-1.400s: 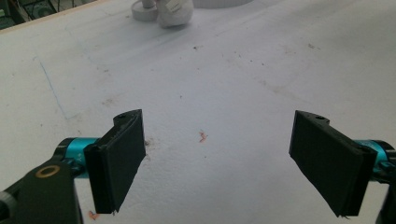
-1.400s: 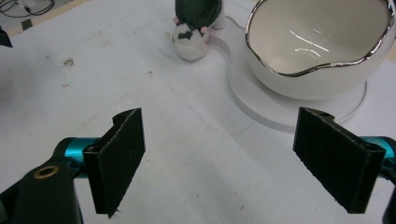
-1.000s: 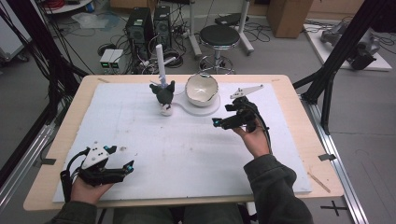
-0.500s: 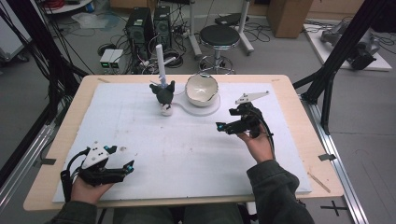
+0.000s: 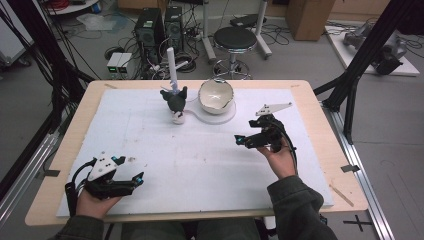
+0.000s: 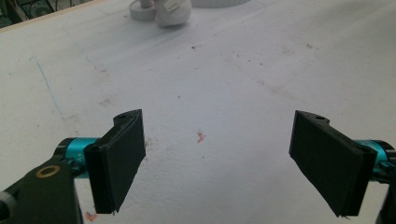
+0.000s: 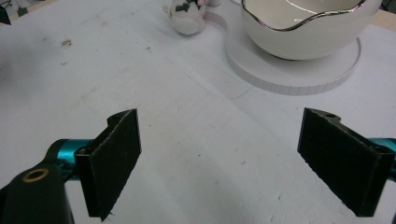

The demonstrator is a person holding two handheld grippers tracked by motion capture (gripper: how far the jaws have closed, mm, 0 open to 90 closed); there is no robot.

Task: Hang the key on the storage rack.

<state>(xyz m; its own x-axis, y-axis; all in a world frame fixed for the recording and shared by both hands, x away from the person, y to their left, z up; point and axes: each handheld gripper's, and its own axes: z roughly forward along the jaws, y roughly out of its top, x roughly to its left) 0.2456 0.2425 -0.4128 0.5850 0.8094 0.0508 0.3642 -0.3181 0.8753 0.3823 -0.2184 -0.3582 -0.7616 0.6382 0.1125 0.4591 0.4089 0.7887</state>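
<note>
My left gripper rests near the table's front left corner. In the left gripper view it is open over bare white sheet. My right gripper hovers at the right of the sheet and points left, toward the middle. Its jaws have just been opening and stand wide with nothing between them. Ahead of it sits a white bowl with a silver rim on a round white base. The bowl is at the back centre, beside a dark plush toy.
A white tube rises behind the toy. The toy's pale underside shows far ahead of the left gripper. The white sheet covers most of the wooden table. A stool and computer towers stand beyond the far edge.
The right gripper has drawn back slightly from the bowl toward the person. The left hand has stayed still.
</note>
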